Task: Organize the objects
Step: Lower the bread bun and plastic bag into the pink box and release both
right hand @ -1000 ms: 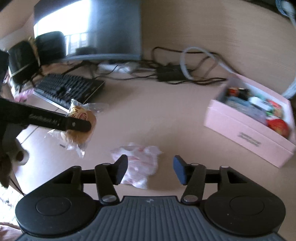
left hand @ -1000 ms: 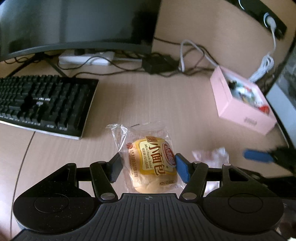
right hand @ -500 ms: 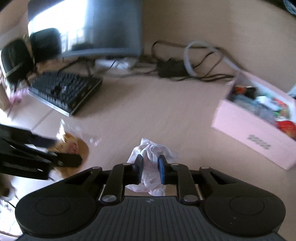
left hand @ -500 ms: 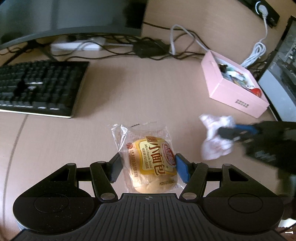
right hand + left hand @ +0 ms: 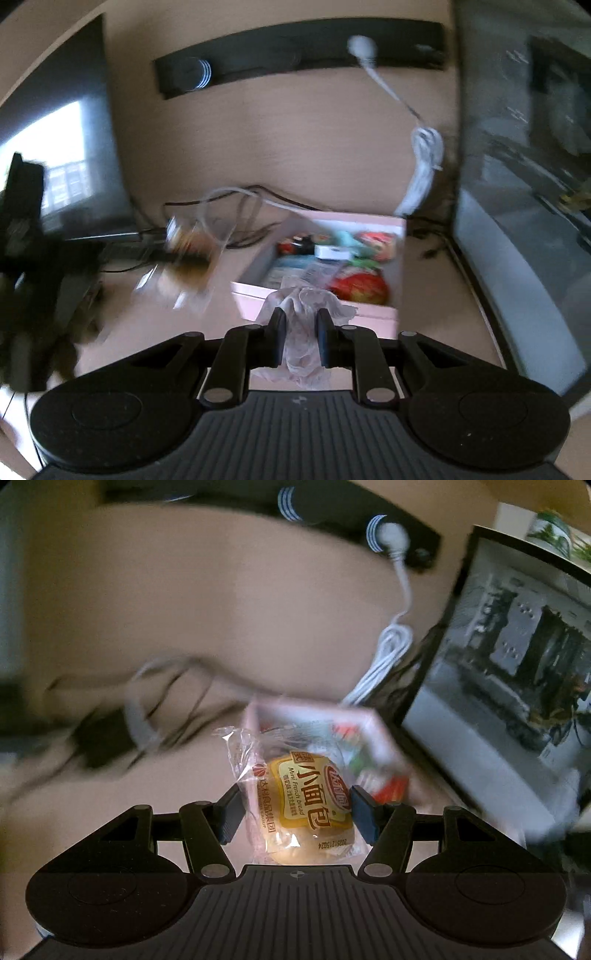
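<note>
My left gripper [image 5: 295, 808] is shut on a packaged mini bread bun [image 5: 306, 805] in a clear wrapper and holds it in the air, in front of the pink box [image 5: 373, 731]. My right gripper [image 5: 299, 336] is shut on a crumpled white wrapper [image 5: 303, 339] and holds it just before the near wall of the pink box [image 5: 321, 302], which holds several small snacks and items. The bun and left gripper show blurred at the left in the right wrist view [image 5: 192, 266].
A monitor [image 5: 517, 686] stands right of the box. A coiled white cable [image 5: 424, 166] hangs from a black socket strip [image 5: 295, 55] on the wall behind. Dark cables and an adapter [image 5: 107, 738] lie left of the box. Another monitor [image 5: 62, 155] stands at the left.
Both grippers have lifted and swung toward the pink box with their loads. The right gripper closed on the crumpled wrapper about half a second ago. The box now sits close ahead.
</note>
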The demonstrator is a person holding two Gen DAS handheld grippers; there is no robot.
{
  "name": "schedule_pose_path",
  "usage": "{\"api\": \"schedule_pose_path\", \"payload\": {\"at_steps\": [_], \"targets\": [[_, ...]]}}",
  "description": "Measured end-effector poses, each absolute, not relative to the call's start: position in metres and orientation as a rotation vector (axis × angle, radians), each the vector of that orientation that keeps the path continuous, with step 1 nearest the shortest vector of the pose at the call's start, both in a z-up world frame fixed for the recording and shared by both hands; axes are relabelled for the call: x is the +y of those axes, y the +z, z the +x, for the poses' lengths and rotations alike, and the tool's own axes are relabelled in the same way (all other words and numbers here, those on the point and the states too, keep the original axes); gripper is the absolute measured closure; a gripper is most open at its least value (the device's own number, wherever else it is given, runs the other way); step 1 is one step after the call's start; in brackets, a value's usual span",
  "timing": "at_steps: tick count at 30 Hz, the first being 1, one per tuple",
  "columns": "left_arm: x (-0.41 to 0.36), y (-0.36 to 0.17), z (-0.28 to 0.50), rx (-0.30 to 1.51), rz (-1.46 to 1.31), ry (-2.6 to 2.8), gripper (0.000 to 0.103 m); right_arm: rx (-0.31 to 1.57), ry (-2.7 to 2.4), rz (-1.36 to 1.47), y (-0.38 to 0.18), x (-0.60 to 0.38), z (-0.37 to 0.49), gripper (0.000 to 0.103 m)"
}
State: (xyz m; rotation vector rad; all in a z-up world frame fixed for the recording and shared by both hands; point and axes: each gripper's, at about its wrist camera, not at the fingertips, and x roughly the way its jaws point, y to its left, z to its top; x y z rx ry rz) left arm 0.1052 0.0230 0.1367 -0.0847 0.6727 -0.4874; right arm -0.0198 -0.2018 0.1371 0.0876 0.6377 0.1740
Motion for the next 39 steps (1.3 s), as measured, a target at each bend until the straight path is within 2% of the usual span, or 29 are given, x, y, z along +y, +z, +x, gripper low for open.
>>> {"api": "schedule_pose_path", "payload": {"at_steps": [5, 8, 10, 12, 15, 18, 24, 33, 36, 39], "targets": [[-0.033, 0.096, 0.174, 0.711, -0.015, -0.535, 0.036, 0.676, 0.108, 0.123, 0.121, -0.233, -0.024, 0.086], [-0.048, 0.07, 0.187, 0.759, 0.015, -0.492, 0.03, 0.699, 0.068, 0.143, 0.111, -0.252, -0.029, 0.086], [-0.046, 0.065, 0.186, 0.8, -0.011, -0.492, 0.031, 0.71, 0.038, 0.155, 0.105, -0.265, -0.03, 0.086], [-0.047, 0.065, 0.184, 0.845, 0.031, -0.513, 0.031, 0.719, 0.017, 0.172, 0.102, -0.275, -0.029, 0.086], [-0.045, 0.079, 0.176, 0.807, 0.08, -0.532, 0.032, 0.724, 0.006, 0.184, 0.1, -0.283, -0.021, 0.086], [-0.034, 0.1, 0.168, 0.722, 0.02, -0.52, 0.033, 0.708, 0.02, 0.172, 0.104, -0.284, -0.013, 0.086], [-0.02, 0.112, 0.15, 0.723, -0.003, -0.537, 0.034, 0.672, 0.046, 0.156, 0.124, -0.281, 0.015, 0.086], [0.044, 0.119, 0.104, 0.716, -0.262, -0.426, 0.034, 0.578, 0.157, 0.276, 0.152, -0.259, 0.124, 0.086], [0.06, 0.113, 0.086, 0.738, -0.295, -0.38, 0.034, 0.587, 0.165, 0.286, 0.137, -0.238, 0.178, 0.086], [0.079, 0.105, 0.069, 0.764, -0.32, -0.325, 0.034, 0.699, 0.164, 0.292, 0.104, -0.222, 0.229, 0.086]]}}
